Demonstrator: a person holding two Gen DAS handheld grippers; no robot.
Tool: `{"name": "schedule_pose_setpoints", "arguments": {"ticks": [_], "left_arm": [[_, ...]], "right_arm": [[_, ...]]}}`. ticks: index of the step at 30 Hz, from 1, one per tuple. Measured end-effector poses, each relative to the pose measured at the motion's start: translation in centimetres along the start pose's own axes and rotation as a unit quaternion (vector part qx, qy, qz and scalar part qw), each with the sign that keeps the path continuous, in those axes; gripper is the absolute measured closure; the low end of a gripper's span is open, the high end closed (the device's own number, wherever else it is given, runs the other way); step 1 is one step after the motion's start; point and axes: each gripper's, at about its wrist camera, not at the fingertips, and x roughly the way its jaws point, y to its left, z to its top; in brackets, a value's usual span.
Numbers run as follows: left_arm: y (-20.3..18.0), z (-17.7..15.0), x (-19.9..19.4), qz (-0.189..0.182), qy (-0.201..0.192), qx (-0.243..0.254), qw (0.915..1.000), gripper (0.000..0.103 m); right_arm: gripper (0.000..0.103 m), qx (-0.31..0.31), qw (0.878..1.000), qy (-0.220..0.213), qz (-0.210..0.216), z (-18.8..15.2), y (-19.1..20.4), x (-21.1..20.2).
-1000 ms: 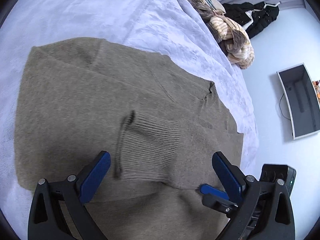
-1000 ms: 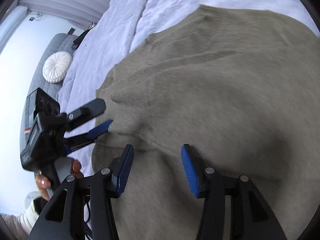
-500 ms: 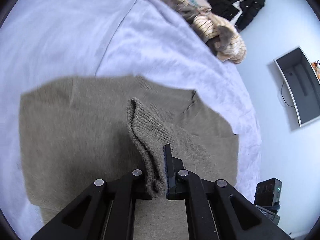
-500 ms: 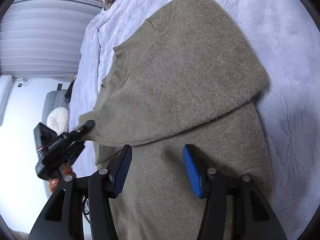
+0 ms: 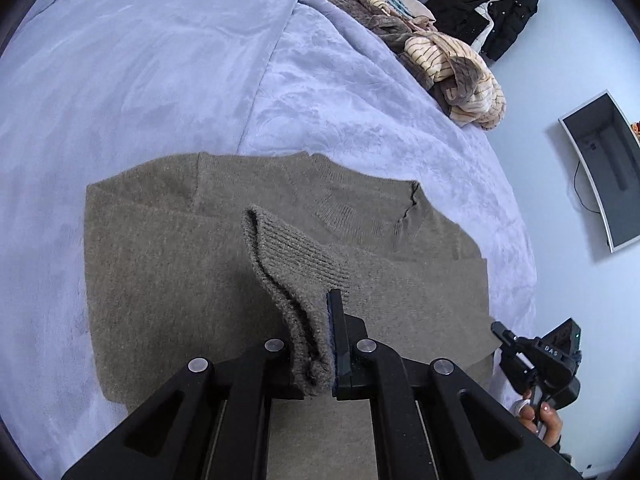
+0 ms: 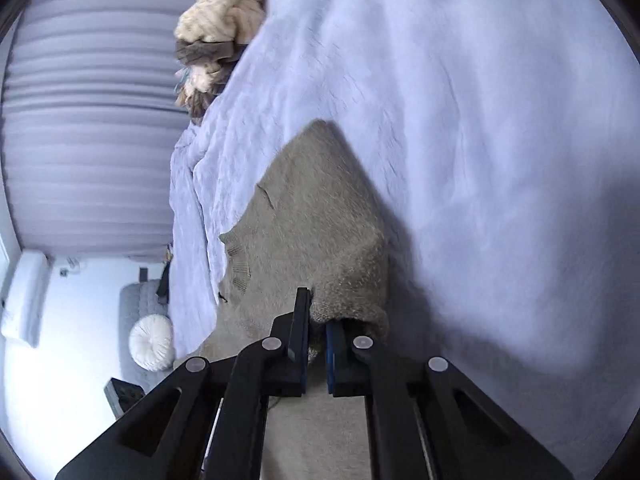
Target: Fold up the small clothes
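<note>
I am mid-fold on the olive-brown knitted sweater (image 5: 168, 280), which lies flat near the bed's (image 5: 160, 80) near edge. My left gripper (image 5: 320, 344) is clenched on the ribbed cuff of its sleeve (image 5: 296, 264), lifted off the body. My right gripper (image 6: 316, 344) is clamped on a bunched fold at the sweater's side edge (image 6: 352, 300). Next, I judge, both must carry their cloth across together and keep it taut. Farther off, a heap of striped beige clothes (image 5: 452, 68) sits at the bed's far edge.

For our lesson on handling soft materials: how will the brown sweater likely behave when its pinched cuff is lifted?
Probably floppy: the cuff droops around the left gripper. Likely it drags the sleeve along, since the sweater is one knit piece. The fuzzy knit probably grips rather than slips.
</note>
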Motion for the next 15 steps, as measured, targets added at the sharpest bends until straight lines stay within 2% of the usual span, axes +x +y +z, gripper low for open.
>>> {"name": "schedule_pose_setpoints", "arguments": {"ticks": [5, 9, 15], "left_arm": [[2.4, -3.2, 3.8, 0.030, 0.047, -0.010, 0.9984, 0.096], [2.3, -3.8, 3.2, 0.030, 0.031, -0.013, 0.9990, 0.096], [2.3, -4.0, 1.6, 0.068, 0.026, 0.007, 0.9973, 0.096]], "right_arm": [[0.096, -0.063, 0.994, 0.026, -0.084, 0.0, -0.8, 0.6], [0.099, -0.067, 0.993, 0.027, -0.094, -0.4, -2.1, 1.0], [0.099, -0.078, 0.990, 0.028, -0.110, -0.2, -1.3, 1.1]]}}
